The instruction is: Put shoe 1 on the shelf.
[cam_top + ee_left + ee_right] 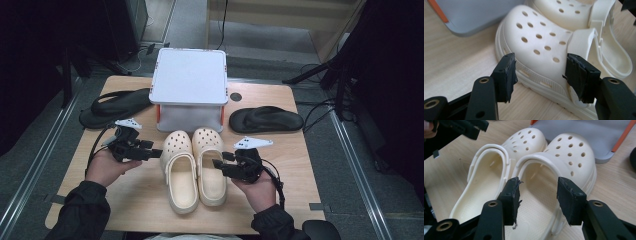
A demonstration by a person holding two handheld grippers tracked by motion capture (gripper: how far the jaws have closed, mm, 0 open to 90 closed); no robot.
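Flanking two cream clogs (195, 167), left gripper (150, 152) and right gripper (220, 165) stand released.

A light wooden worktop (140, 200) is seen. On it are set a grey lidded box (190, 85), two cream clogs (195, 167) side by side, and two black sandals (116, 107) apart.

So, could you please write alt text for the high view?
A pair of cream perforated foam clogs stands side by side on a wooden table, with a person's open left gripper and open right gripper flanking them. Behind sit a white lidded plastic box and two black flip-flops, one either side.
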